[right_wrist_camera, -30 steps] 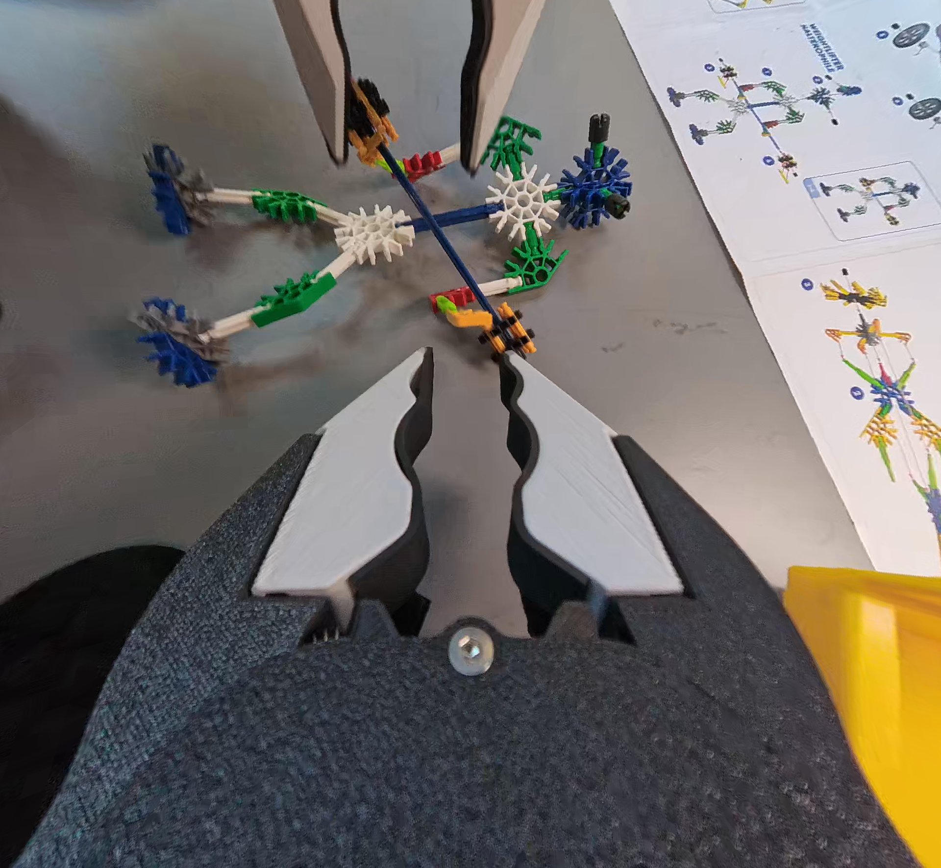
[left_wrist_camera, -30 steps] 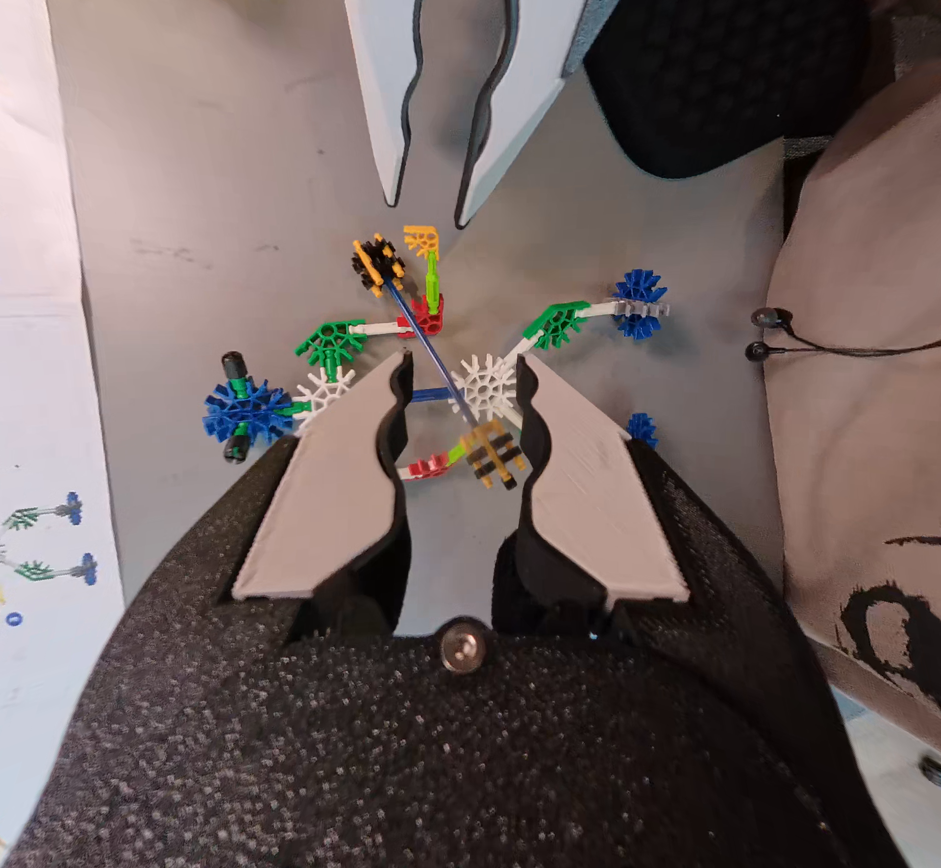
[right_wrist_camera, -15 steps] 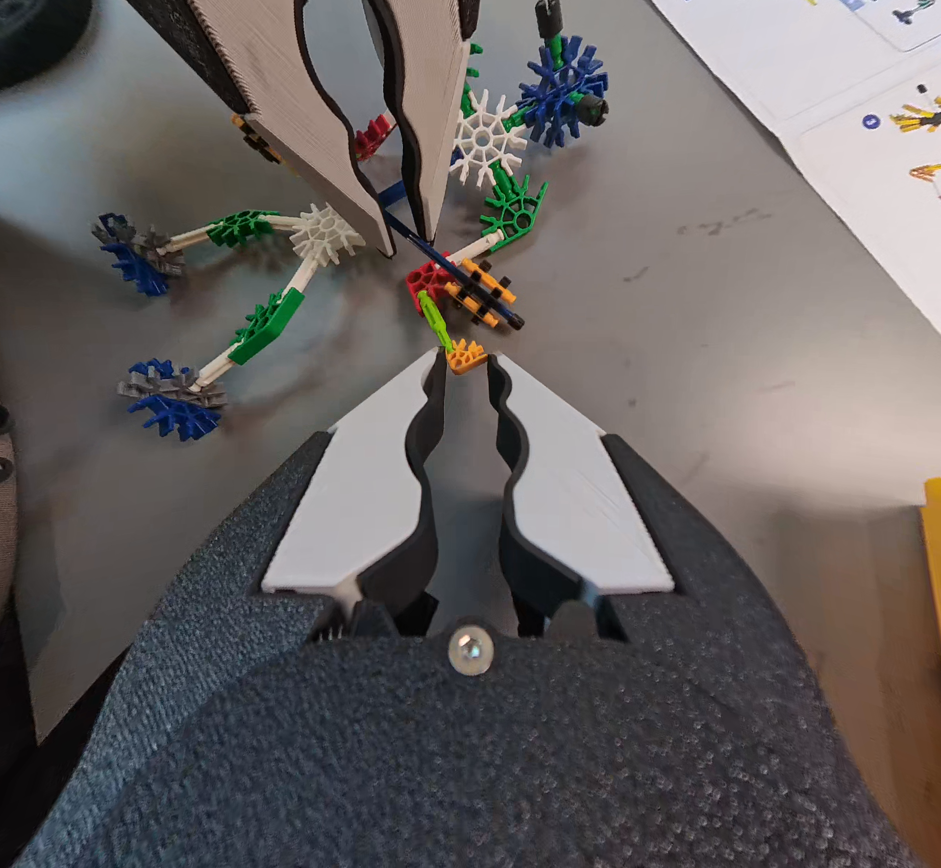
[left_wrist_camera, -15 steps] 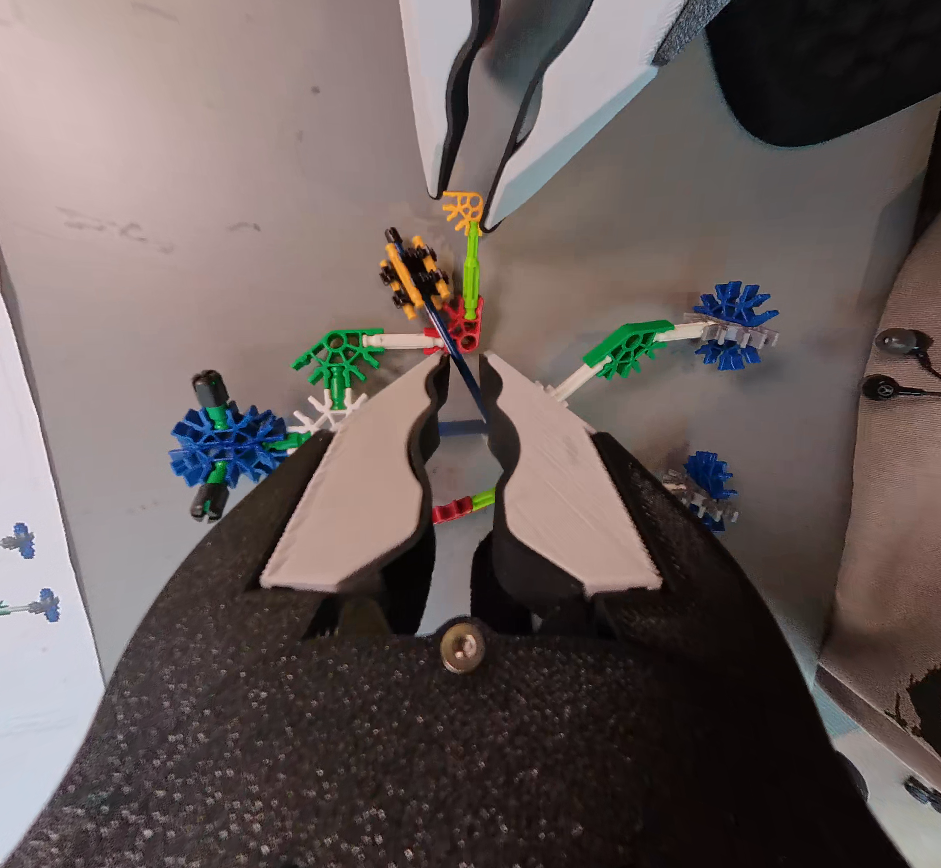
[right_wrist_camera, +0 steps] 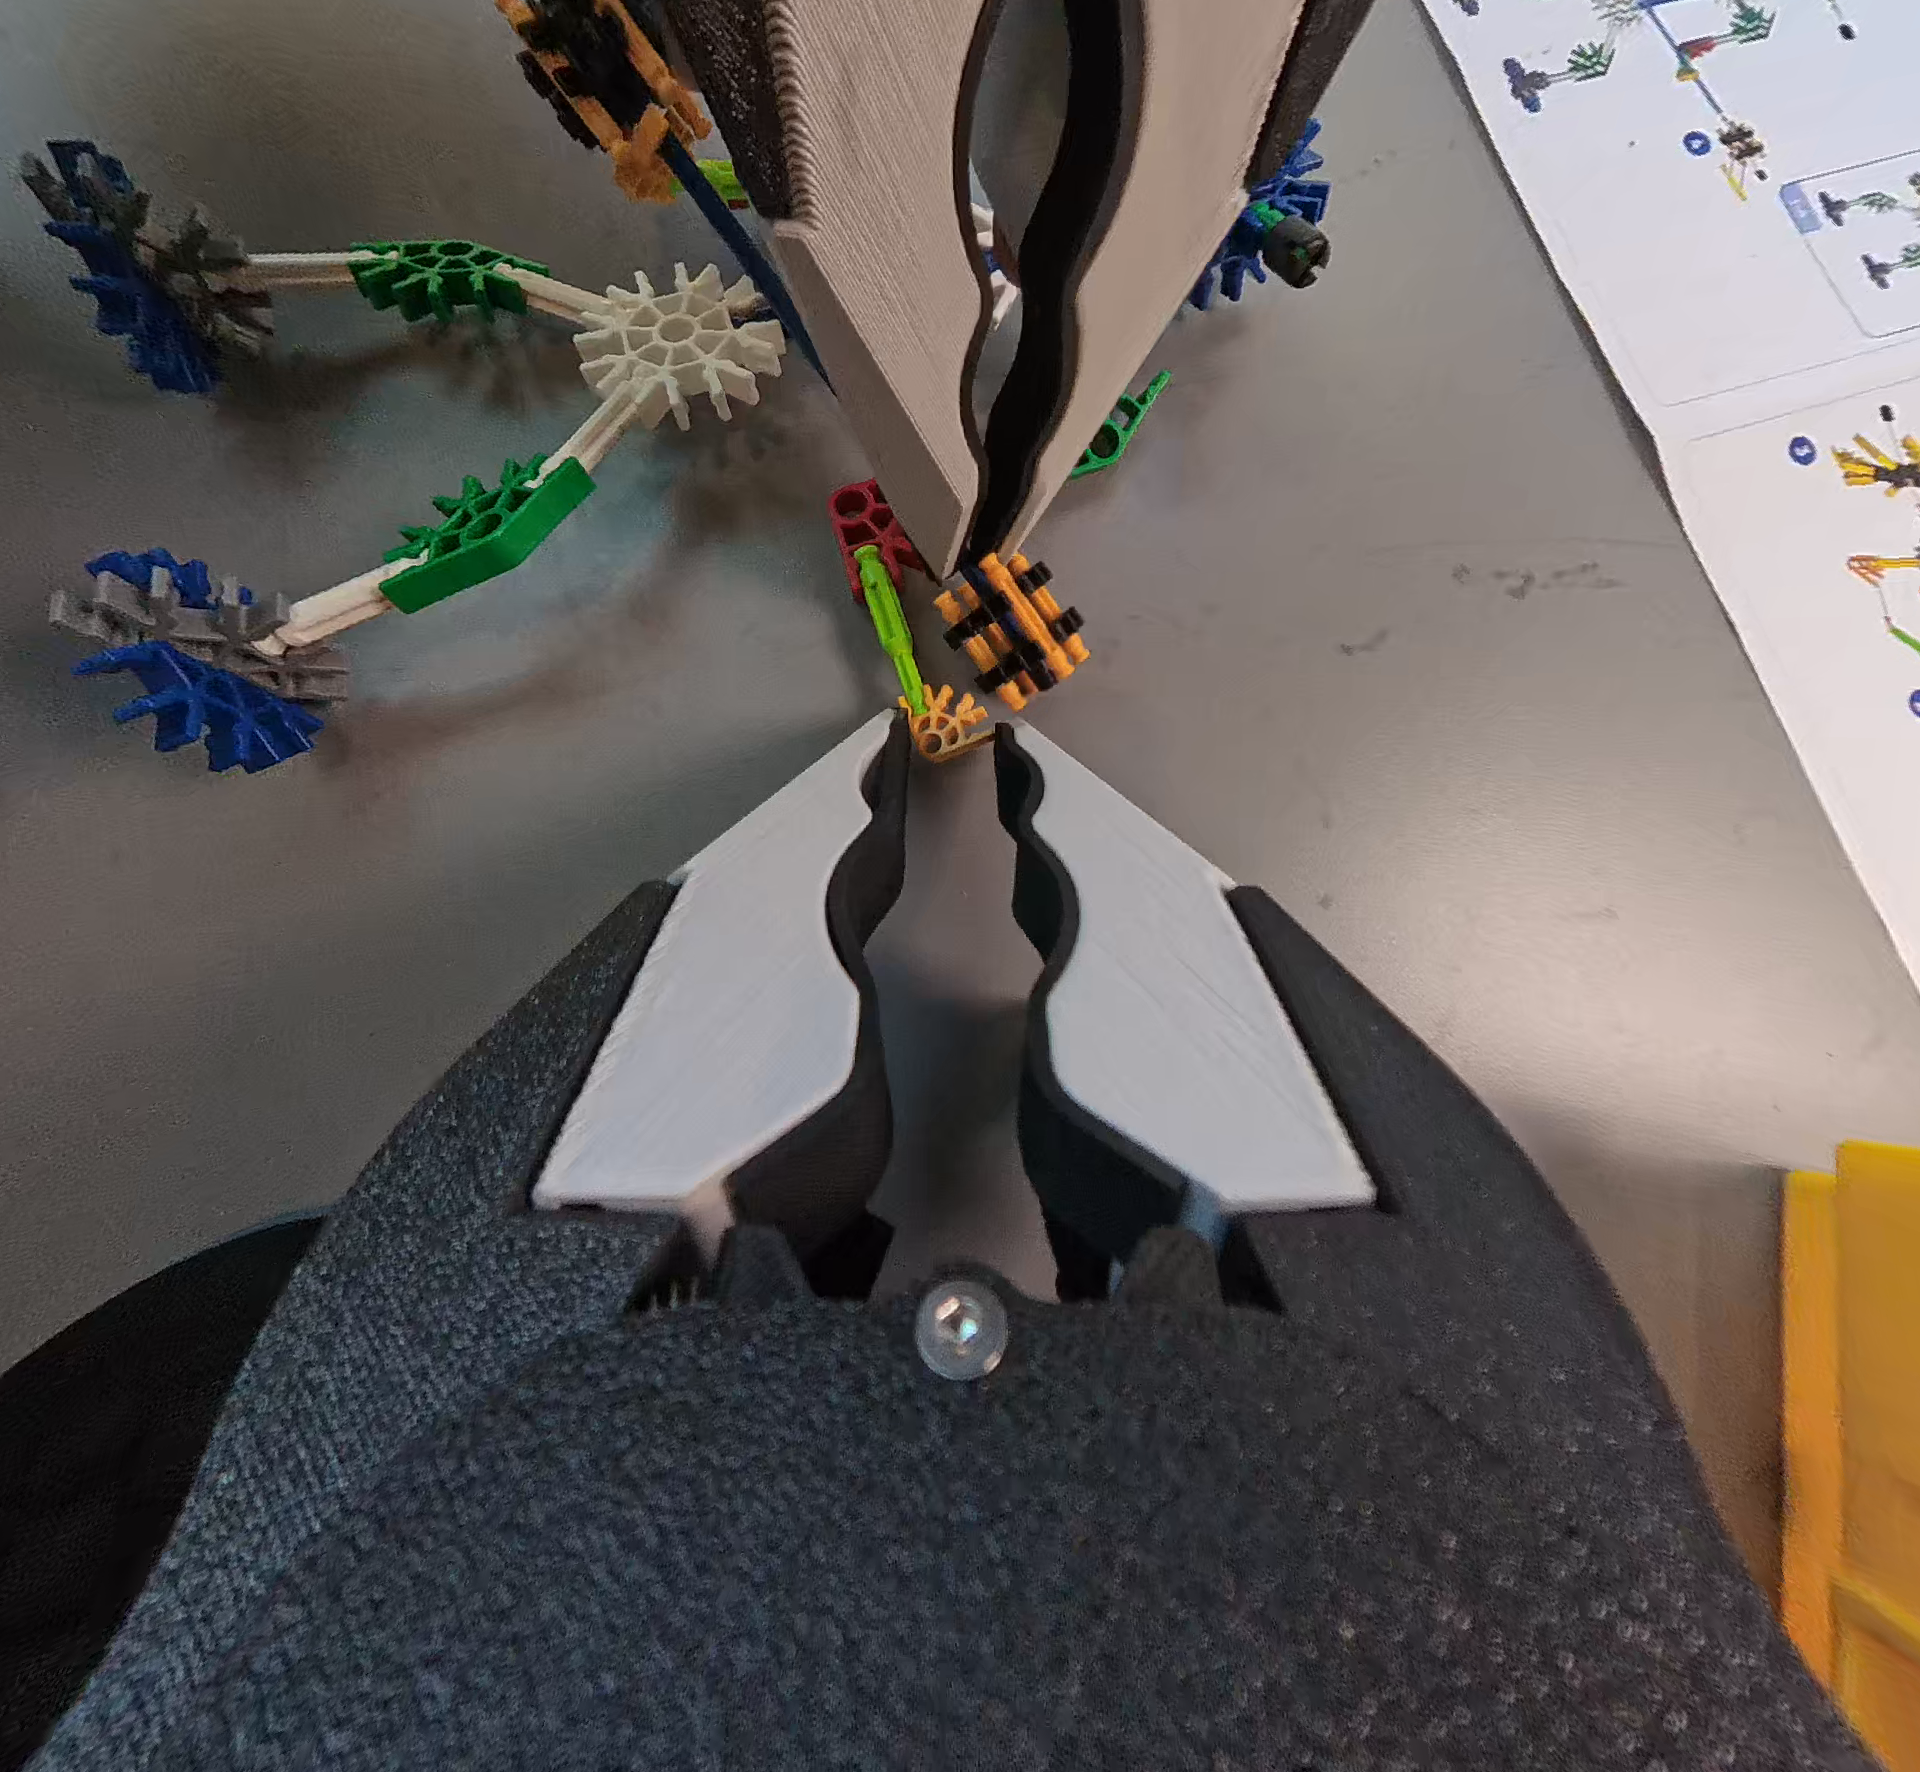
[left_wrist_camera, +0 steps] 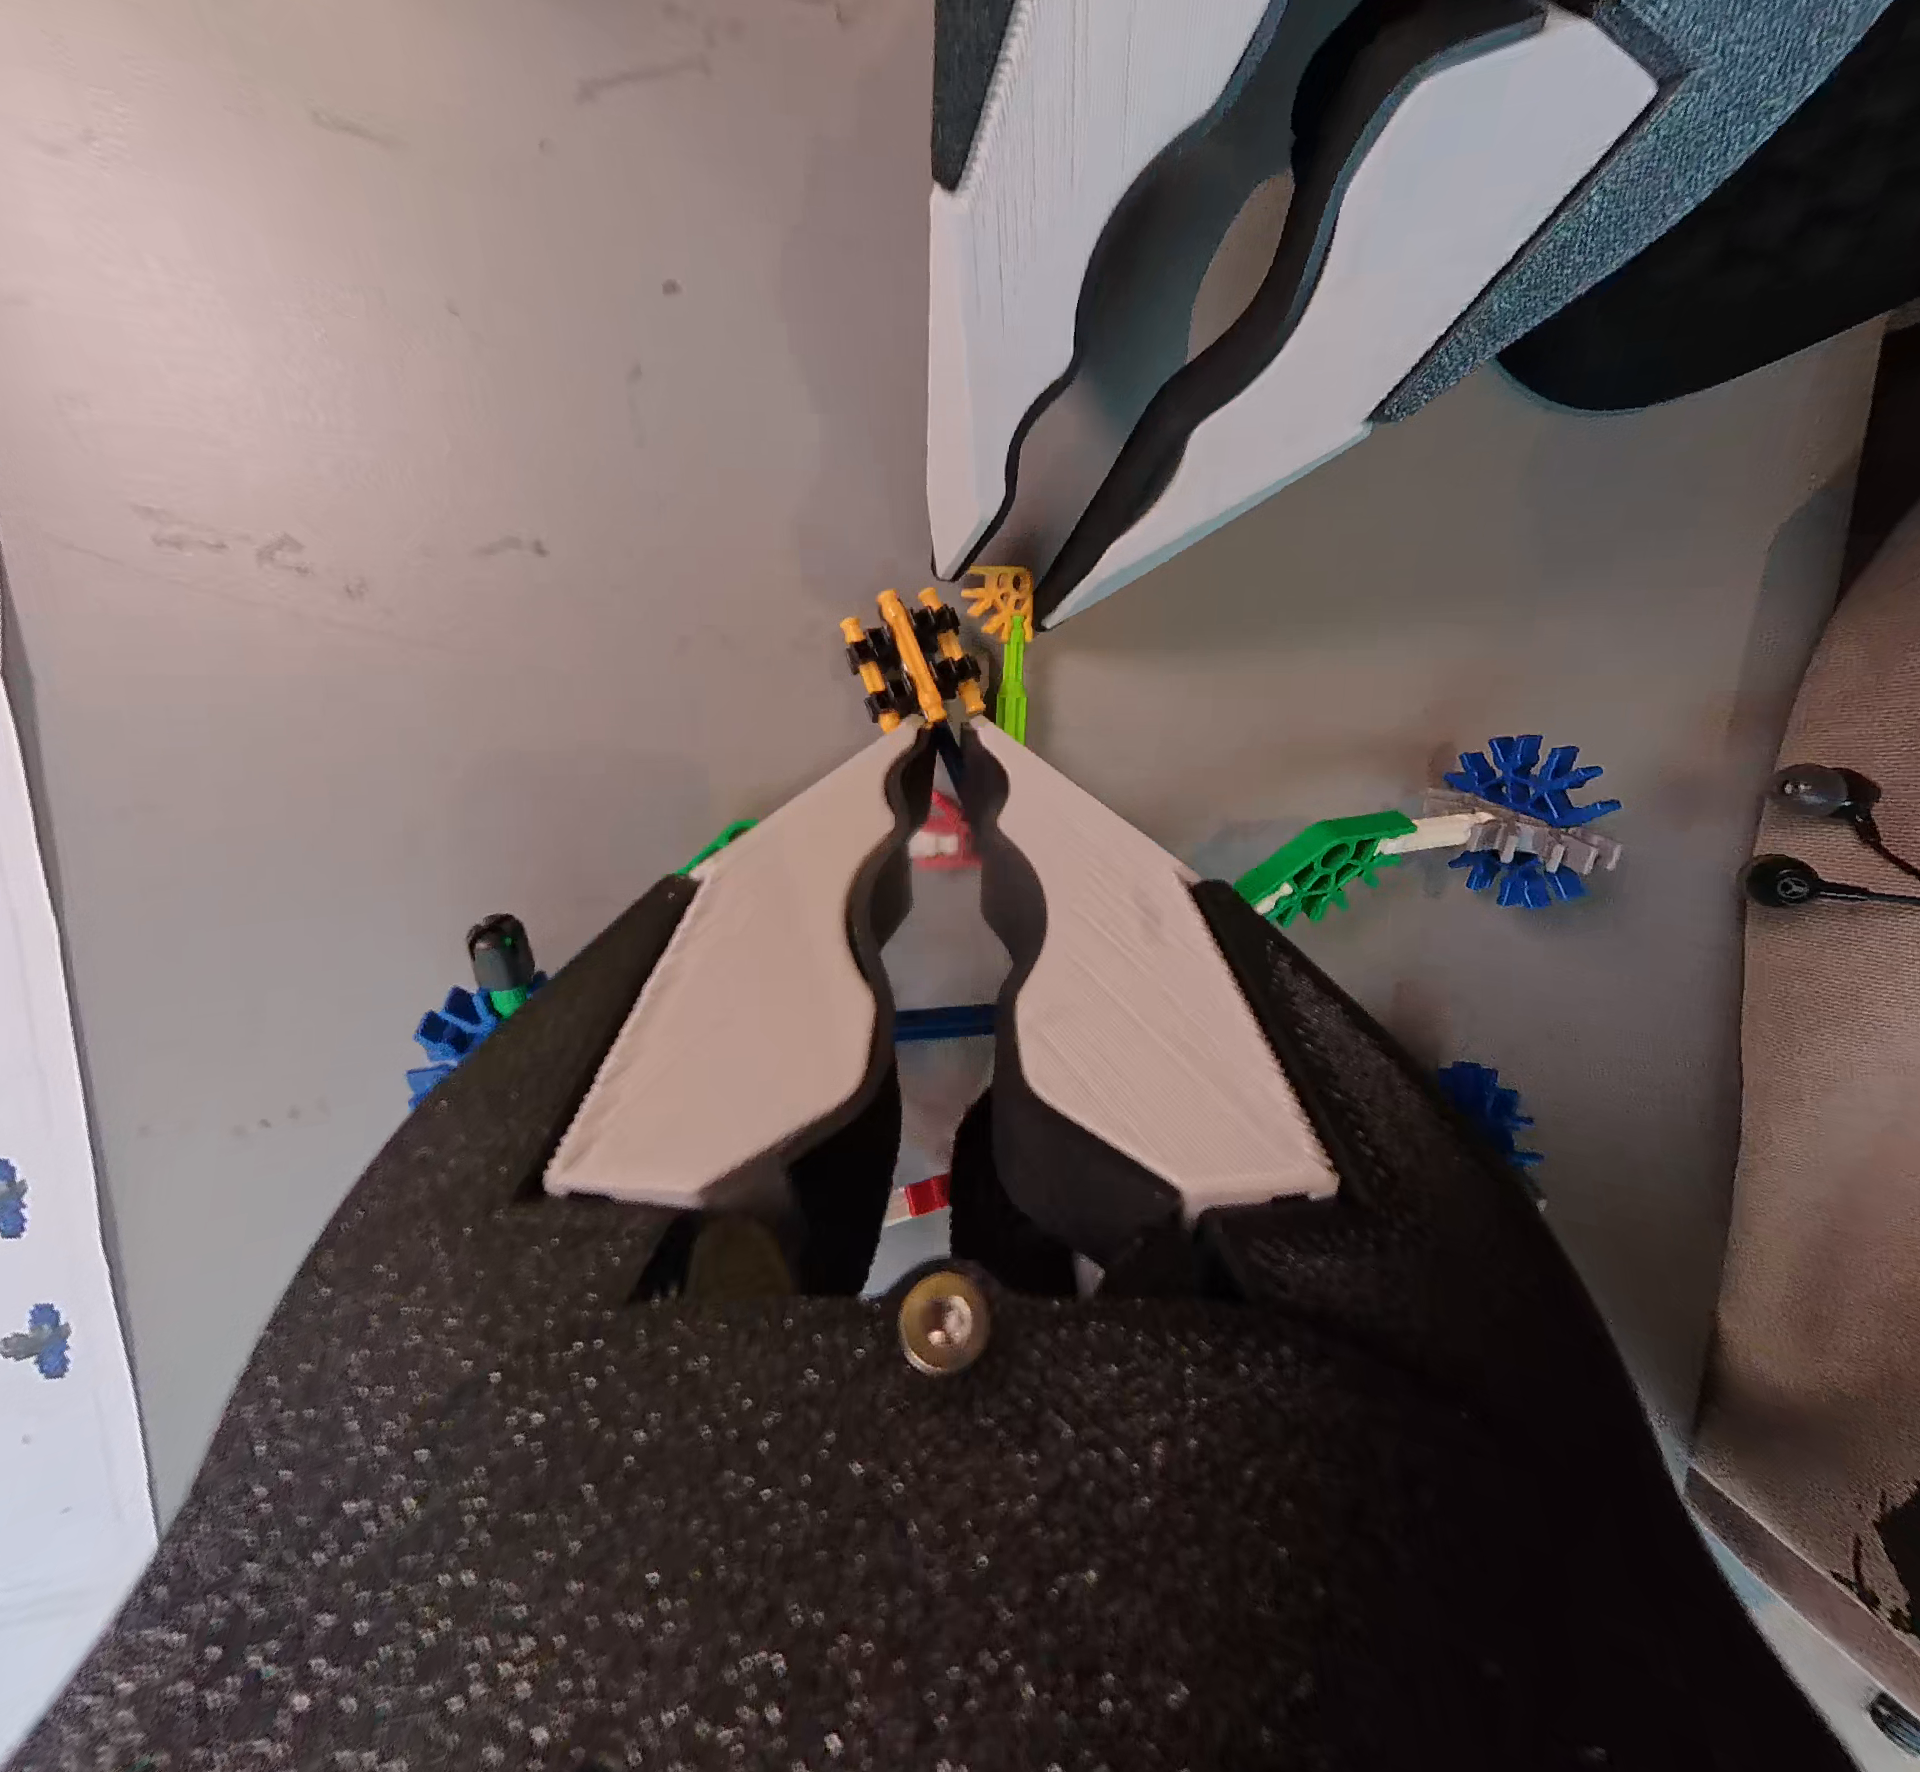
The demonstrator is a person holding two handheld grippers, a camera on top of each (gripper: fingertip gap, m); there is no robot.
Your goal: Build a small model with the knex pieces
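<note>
A colourful rod-and-connector toy model lies on the grey table. My left gripper is shut on its dark blue rod, just behind an orange-and-black hub. It also shows in the right wrist view, coming down from above. My right gripper is shut on a small orange connector at the end of a light green rod, which joins a red connector. The two grippers' tips face each other, a hub's width apart.
White, green and blue-grey connectors spread left. A second orange-black hub is raised. An instruction sheet and yellow bin lie right. Beige fabric with earphones borders the table. My left and right fingertips are right by each other.
Both grippers moved in toward each other. My left gripper closed from wide open onto the blue rod. My right gripper came up to the orange connector and narrowed on it.
</note>
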